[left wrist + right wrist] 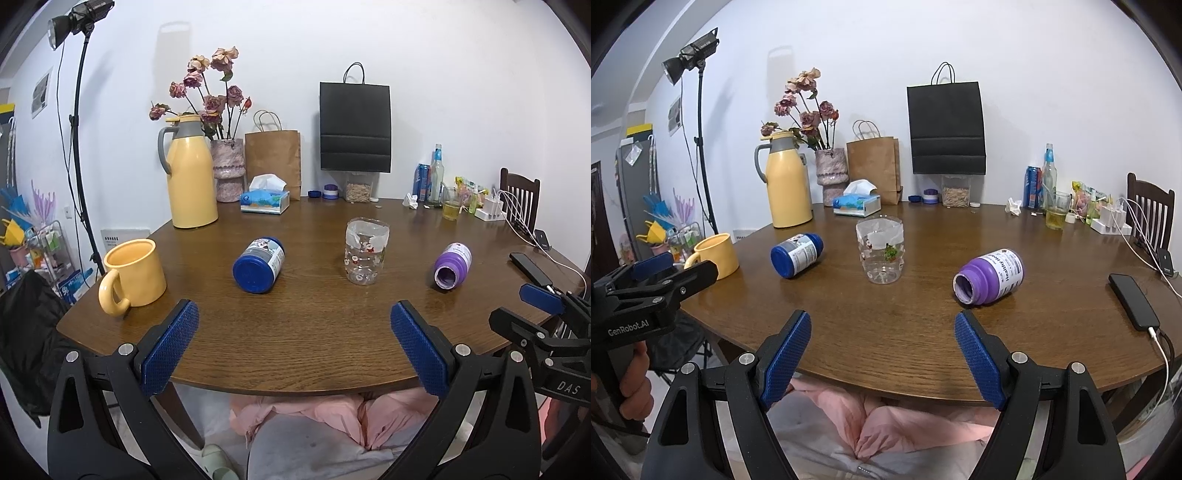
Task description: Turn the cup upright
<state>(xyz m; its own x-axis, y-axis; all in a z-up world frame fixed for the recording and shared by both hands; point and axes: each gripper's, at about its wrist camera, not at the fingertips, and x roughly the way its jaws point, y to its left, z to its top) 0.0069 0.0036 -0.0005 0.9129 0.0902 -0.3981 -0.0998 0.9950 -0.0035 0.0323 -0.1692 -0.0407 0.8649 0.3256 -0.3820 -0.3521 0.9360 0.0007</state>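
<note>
A clear plastic cup [365, 253] [881, 251] with small printed figures stands in the middle of the round wooden table [295, 350], its white-taped rim facing up. My left gripper [294, 310] hovers open over the near table edge, well short of the cup, with nothing between its blue pads. My right gripper [882, 317] is also open and empty near the front edge, with the cup straight ahead of it. A yellow mug [133, 273] [714, 254] stands upright at the left.
A blue-capped bottle [258, 264] lies on its side left of the cup. A purple bottle [990, 277] without a cap lies to the right. A yellow thermos [190, 173], vase, tissue box and bags line the back. A phone [1132, 301] with a cable lies far right.
</note>
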